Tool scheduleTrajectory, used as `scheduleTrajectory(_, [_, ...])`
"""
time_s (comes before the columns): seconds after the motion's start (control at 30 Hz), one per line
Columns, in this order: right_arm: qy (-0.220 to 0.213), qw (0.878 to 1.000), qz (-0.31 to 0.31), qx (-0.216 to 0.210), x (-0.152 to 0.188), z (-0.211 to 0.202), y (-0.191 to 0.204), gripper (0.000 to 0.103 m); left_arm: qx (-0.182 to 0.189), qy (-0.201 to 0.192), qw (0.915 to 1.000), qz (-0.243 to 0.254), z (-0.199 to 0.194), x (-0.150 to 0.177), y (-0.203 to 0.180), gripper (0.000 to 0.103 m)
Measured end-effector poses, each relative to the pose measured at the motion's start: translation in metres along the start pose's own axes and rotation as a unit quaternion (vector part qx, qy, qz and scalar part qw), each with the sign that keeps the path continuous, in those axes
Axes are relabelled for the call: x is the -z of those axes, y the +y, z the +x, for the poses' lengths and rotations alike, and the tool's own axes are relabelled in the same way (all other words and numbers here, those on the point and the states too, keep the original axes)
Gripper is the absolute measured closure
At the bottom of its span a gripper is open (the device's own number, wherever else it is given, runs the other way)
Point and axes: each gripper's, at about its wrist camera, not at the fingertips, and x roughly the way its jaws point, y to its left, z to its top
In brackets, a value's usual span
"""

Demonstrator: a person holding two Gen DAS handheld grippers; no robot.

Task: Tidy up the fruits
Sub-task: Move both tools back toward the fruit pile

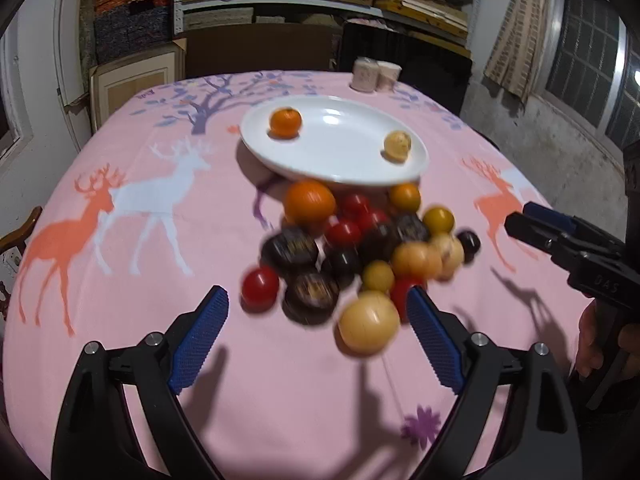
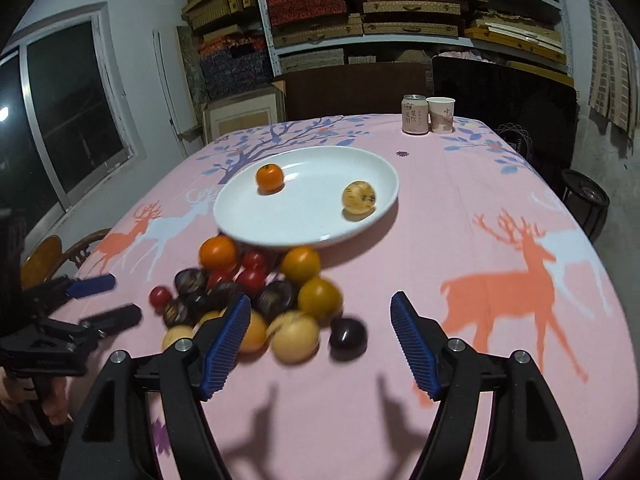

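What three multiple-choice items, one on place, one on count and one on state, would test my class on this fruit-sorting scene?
1. Where does the can stand?
A. at the table's far edge beside a paper cup
B. on the plate
C. among the heaped fruits

2. How many fruits lie on the plate?
A. none
B. two
C. five

3. How are the left tongs?
A. shut on a red fruit
B. shut and empty
C. open and empty

Answers:
1 A: the can stands next to the paper cup, far behind the white plate.
2 B: only the orange fruit and the pale yellow fruit lie there.
3 C: the left tongs have their fingers spread wide above the cloth, with nothing gripped between them.
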Motion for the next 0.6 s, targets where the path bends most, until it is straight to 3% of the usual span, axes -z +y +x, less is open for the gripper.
scheduleTrajectory(0.1, [-0.011,1.000,-0.018,0.009,0.016,-0.005,0.006,0.030,-0.027,0.003,0.9996,0.009,0.003,0.021,-0.010,0.015])
scheduleTrajectory(0.2, [-0.008,1.000,-0.013,0.014,0.021,-0.007,0.005,0.030,-0.015,0.011,0.9998,-0.004,0.006,0.030,-0.011,0.015])
scheduleTrajectory(0.47, [-0.015,0.999,-0.019,0.028,0.027,-0.019,0.009,0.030,-0.028,0.010,0.9995,0.000,0.019,0.030,-0.027,0.016])
scheduleTrajectory(0.6, [-0.012,0.999,-0.016,0.027,0.031,-0.019,0.007,0.030,-0.026,0.026,0.9993,0.002,0.034,0.025,-0.033,0.037])
